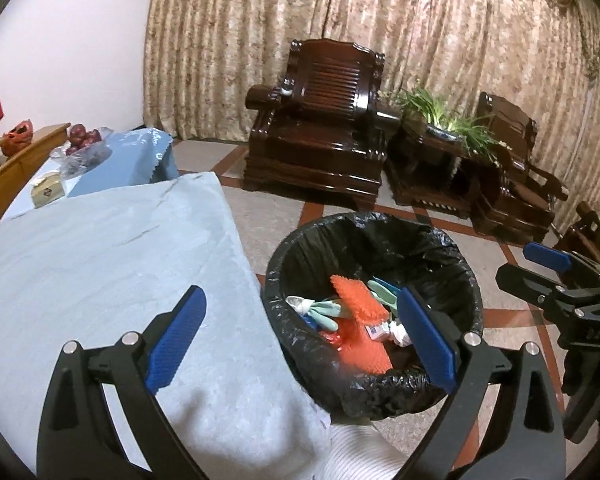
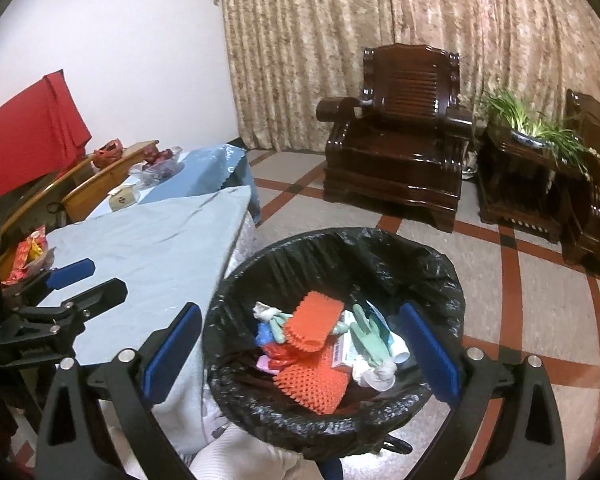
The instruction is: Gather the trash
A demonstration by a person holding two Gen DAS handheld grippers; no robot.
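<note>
- Left gripper (image 1: 302, 334), black frame with blue ribbed pads, is hovering with its tongs spread wide apart and nothing between them; one pad is sitting over the pale blue cloth-covered table (image 1: 100, 240), the other over the bin's near rim.
- Right gripper (image 2: 300, 350), same black-and-blue build, is also hanging with tongs wide apart, holding nothing, straddling the bin's mouth from above.
- Round bin lined with a crinkled black plastic bag (image 2: 260, 412) is standing on the floor just beside the table's corner, liner folded over the rim.
- Trash is lying inside the bin: two orange spiky rubber mats (image 2: 314, 376), one curled on top of the other, pale green rubber gloves (image 2: 366, 330), crumpled white tissue (image 2: 376, 374), a small printed carton and bits of red and blue wrapper.
- In the left wrist view the same orange mats (image 1: 358, 300) and a green glove (image 1: 326, 312) are showing at the bin's bottom, and the right gripper is reaching in from the right edge.
- At the table's far left edge, in the right wrist view, a red and yellow crumpled wrapper (image 2: 26, 256) is resting on the cloth, near the left gripper.
- Behind: a dark carved wooden armchair (image 2: 400, 136) is standing against beige patterned curtains (image 2: 380, 20), well apart from the bin, on a tiled floor with red-brown stripes (image 2: 512, 280).
</note>
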